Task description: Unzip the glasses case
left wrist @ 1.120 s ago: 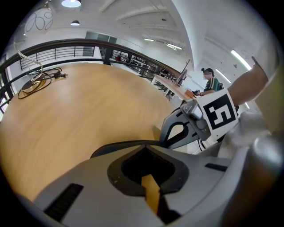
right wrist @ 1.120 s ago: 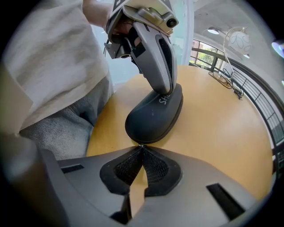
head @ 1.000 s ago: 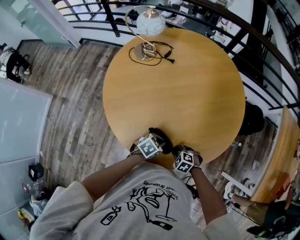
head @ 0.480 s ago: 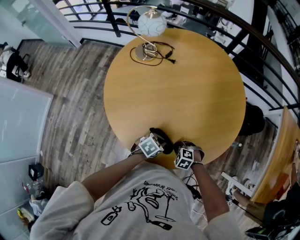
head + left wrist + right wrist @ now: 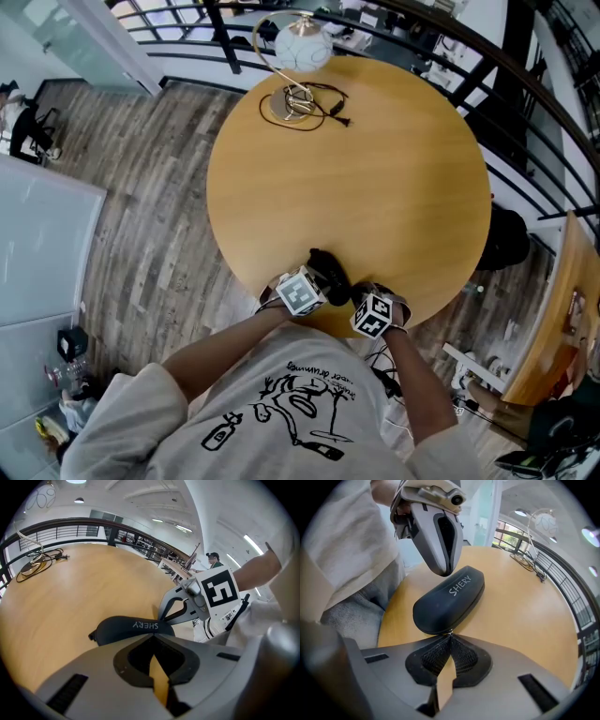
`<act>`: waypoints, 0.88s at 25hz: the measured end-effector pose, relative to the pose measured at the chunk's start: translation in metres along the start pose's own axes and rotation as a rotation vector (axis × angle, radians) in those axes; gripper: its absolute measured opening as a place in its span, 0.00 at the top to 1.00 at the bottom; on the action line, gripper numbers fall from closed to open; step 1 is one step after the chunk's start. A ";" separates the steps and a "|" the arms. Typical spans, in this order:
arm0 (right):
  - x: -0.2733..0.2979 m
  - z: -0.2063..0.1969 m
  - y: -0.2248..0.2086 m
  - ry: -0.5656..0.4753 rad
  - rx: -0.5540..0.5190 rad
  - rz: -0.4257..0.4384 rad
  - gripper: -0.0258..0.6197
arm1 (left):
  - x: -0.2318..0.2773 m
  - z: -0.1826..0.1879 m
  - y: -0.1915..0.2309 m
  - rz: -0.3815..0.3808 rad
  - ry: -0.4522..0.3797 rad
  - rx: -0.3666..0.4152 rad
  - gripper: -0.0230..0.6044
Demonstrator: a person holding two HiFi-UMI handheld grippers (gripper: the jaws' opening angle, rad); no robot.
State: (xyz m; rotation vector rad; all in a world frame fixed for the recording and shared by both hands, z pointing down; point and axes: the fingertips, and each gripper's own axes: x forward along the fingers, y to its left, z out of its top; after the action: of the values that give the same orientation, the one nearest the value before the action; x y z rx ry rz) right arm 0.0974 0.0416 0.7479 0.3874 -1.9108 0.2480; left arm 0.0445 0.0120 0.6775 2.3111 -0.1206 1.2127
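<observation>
A black glasses case (image 5: 328,270) marked SHERY lies at the near edge of the round wooden table (image 5: 375,178). In the right gripper view the case (image 5: 450,599) sits just ahead of my right gripper (image 5: 450,633), whose jaws are shut on the small metal zipper pull at the case's near end. My left gripper (image 5: 444,572) comes down on the case's far side. In the left gripper view its jaws (image 5: 152,635) are closed against the case's (image 5: 133,627) edge, and the right gripper (image 5: 161,618) meets the case from the right.
A lamp (image 5: 300,45) with a white globe and a coiled black cable (image 5: 314,101) stand at the table's far side. A dark railing (image 5: 487,66) curves behind. The table edge (image 5: 281,305) lies right under both grippers, with wood floor (image 5: 141,206) to the left.
The case has slid slightly right and away on the table. The right gripper has shifted a little to the right; the left gripper has stayed on the case.
</observation>
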 end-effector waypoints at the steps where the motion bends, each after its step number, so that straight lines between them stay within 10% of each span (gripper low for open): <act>1: -0.001 -0.002 0.002 -0.005 0.023 0.001 0.92 | 0.000 -0.001 -0.001 0.000 0.003 0.001 0.95; 22: 0.003 0.015 0.032 -0.044 0.007 0.066 0.92 | 0.014 0.005 0.002 0.026 -0.011 0.061 0.95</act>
State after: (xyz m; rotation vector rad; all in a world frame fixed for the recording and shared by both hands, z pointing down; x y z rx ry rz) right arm 0.0715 0.0652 0.7457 0.3375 -1.9687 0.2920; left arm 0.0557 0.0098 0.6867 2.3764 -0.1195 1.2328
